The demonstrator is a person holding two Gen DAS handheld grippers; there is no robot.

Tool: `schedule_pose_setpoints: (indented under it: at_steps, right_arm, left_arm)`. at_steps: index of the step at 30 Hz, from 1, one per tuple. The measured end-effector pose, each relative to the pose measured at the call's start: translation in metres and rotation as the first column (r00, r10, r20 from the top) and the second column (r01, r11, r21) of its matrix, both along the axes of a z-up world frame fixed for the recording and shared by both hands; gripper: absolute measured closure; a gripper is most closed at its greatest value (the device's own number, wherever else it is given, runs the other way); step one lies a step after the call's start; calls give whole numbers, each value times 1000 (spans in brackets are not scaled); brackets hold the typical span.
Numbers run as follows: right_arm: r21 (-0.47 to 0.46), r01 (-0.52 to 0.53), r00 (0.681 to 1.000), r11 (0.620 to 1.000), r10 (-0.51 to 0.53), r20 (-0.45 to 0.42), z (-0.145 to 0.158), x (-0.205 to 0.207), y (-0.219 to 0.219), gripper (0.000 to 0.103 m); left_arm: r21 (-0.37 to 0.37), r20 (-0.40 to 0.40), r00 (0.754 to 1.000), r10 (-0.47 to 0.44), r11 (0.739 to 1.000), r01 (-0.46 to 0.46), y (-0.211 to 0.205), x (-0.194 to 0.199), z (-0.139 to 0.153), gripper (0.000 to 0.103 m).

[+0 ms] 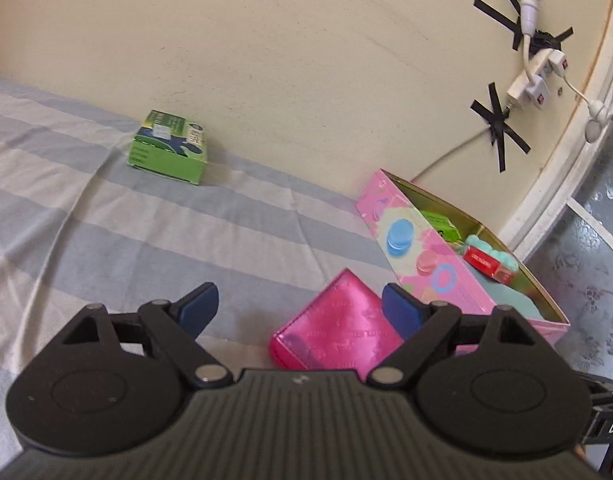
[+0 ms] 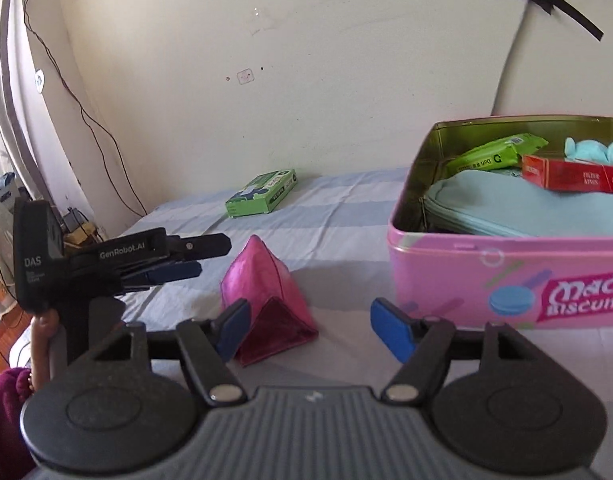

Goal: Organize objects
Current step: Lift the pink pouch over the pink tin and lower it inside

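Both grippers are hovering over the striped bedsheet with jaws spread wide, gripping nothing. Left gripper is facing the pink pouch, lying just inside its right pad. Right gripper is having the pouch beside its left pad, the pink tin sitting right of its jaws, the green box lying well beyond.

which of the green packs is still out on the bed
The green box by the wall, lying alone on the striped sheet; the other green pack sits inside the pink tin.
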State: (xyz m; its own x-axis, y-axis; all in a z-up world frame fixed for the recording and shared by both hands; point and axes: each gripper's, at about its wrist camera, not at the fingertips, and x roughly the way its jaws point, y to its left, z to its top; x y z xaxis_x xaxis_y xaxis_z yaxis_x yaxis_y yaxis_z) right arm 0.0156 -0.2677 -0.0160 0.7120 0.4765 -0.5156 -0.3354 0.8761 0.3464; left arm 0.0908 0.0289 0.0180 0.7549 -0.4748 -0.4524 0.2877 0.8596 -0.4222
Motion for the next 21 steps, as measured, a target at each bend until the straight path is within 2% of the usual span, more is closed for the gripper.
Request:
schedule_pose_setpoints:
  at_steps: [3, 5, 7, 8, 9, 10, 11, 12, 14, 16, 18, 21]
  right_arm:
    - [32, -61, 997, 998, 62, -47, -9, 4, 12, 38]
    - [13, -96, 994, 995, 96, -49, -15, 10, 29, 41]
    - [-12, -103, 993, 995, 102, -52, -21, 19, 43, 47]
    - [-18, -101, 994, 995, 100, -53, -23, 24, 47, 55]
    - [-27, -89, 995, 996, 88, -45, -24, 26, 51, 63]
    - [-39, -75, 997, 996, 74, -31, -23, 25, 52, 65]
    - [-49, -62, 998, 997, 61, -27, -20, 24, 52, 72]
    - [-58, -50, 999, 997, 49, -17, -19, 20, 49, 74]
    - [-70, -38, 999, 997, 39, 24, -12, 9, 41, 75]
    - [-105, -18, 995, 994, 28, 97, -1, -7, 33, 76]
    - [-156, 13, 980, 988, 19, 200, 13, -23, 29, 76]
    - [-241, 107, 936, 965, -16, 351, 30, -44, 22, 76]
  left_arm:
    - [-32, -12, 998, -62, 998, 62, -3, 4, -4, 14]
    - [-58, -46, 992, -115, 992, 112, -7, 10, -8, 14]
    - [-44, -50, 988, -149, 988, 147, -15, 8, -7, 15]
    - [-27, -33, 989, -148, 989, 147, -18, 5, -6, 24]
    - [-11, -22, 989, -146, 989, 146, -20, 2, -6, 27]
    - [1, -17, 990, -139, 990, 139, -20, -1, -5, 33]
    - [5, -22, 990, -142, 990, 142, -20, -3, -6, 40]
    - [-4, -29, 989, -145, 989, 145, -20, -4, -6, 43]
    - [-69, -54, 985, -161, 985, 157, -16, -7, -4, 51]
    - [-116, -35, 981, -192, 975, 187, -19, -14, 5, 51]
    - [-113, 13, 977, -212, 971, 212, -32, -23, 20, 51]
    - [-110, 87, 967, -241, 962, 250, -54, -31, 42, 51]
